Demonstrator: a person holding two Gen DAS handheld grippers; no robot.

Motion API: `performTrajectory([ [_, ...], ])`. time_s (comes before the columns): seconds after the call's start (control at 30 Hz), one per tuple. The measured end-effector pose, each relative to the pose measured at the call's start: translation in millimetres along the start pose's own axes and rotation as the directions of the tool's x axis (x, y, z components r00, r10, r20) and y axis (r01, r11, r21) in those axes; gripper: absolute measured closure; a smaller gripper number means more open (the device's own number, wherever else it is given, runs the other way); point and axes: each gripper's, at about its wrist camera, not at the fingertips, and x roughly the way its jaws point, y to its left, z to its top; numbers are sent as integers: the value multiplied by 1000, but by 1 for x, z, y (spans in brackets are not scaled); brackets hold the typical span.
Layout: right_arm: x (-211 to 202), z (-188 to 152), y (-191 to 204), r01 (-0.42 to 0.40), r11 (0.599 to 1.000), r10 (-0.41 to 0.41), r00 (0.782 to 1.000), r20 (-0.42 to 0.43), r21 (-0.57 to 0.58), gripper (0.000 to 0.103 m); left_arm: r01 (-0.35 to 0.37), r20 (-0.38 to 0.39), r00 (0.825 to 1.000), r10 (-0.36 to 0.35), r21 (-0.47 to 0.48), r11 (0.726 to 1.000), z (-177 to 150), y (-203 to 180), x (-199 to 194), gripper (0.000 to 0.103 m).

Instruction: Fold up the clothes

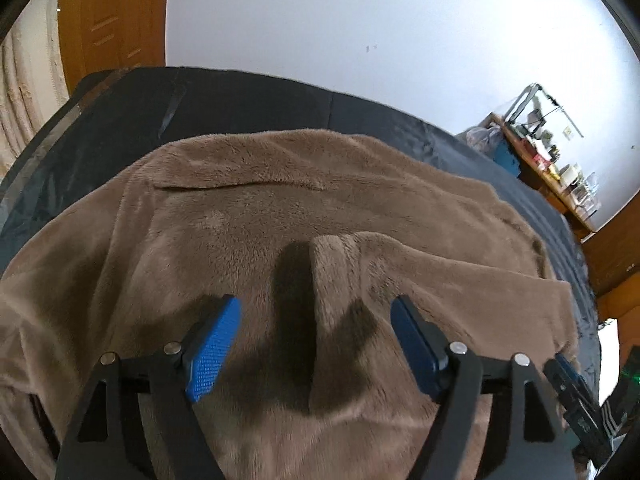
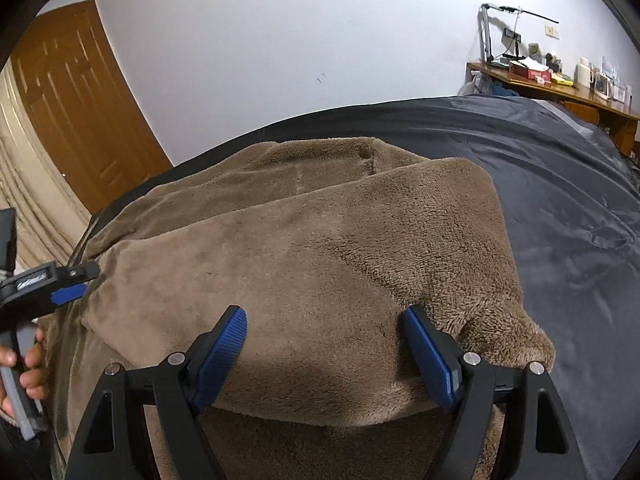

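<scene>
Lying flat: a brown fleece garment [image 1: 256, 216] spreads over a dark sheet [image 2: 568, 184] on a bed, pile side up.
Garment, left wrist view: a flap-like seam [image 1: 240, 186] runs across its far part; a raised fold [image 1: 320, 280] stands up between the two fingers and throws a dark shadow to its left.
Garment, right wrist view: one layer is folded over onto another, the upper layer's near edge running just in front of the fingers and its right corner drooping toward the sheet.
Left gripper [image 1: 316, 344]: jaws spread wide, blue pads [image 1: 214, 350] clear of the cloth on both sides, nothing held; it hangs just above the fleece.
Right gripper [image 2: 324, 354]: jaws equally wide apart, nothing between them, poised over the folded layer's near edge.
Left gripper seen from the right: at the left margin, its tips [image 2: 70, 282] near the folded layer's left edge; contact cannot be told.
Hand [image 2: 28, 364]: fingers wrapped round the left tool's grey handle.
Background: a white wall [image 2: 280, 40], a wooden door [image 2: 76, 108] at left, and a cluttered wooden desk [image 2: 560, 84] far right beyond the bed.
</scene>
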Motion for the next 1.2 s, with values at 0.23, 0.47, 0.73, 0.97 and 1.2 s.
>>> performTrajectory([
  [0.23,1,-1,-1,-4,1000,4,1000,3,0,20,-114,10,994,113,98,989,-24,-10,10,19],
  [0.47,-1,1,-12,-49,997,49,999,7,63,20,-164,13,987,163,117,980,-37,-5,16,16],
  [0.73,2,-1,-1,-8,1000,8,1000,-7,4,17,-133,89,988,128,61,989,-28,-15,-10,16],
  [0.97,14,-10,32,71,978,-84,995,-57,-194,1,-24,138,990,2,157,987,-28,-52,-9,14],
  [1.2,18,-15,41,119,955,-142,988,-67,-273,1,-21,98,995,3,177,984,-57,-41,15,14],
])
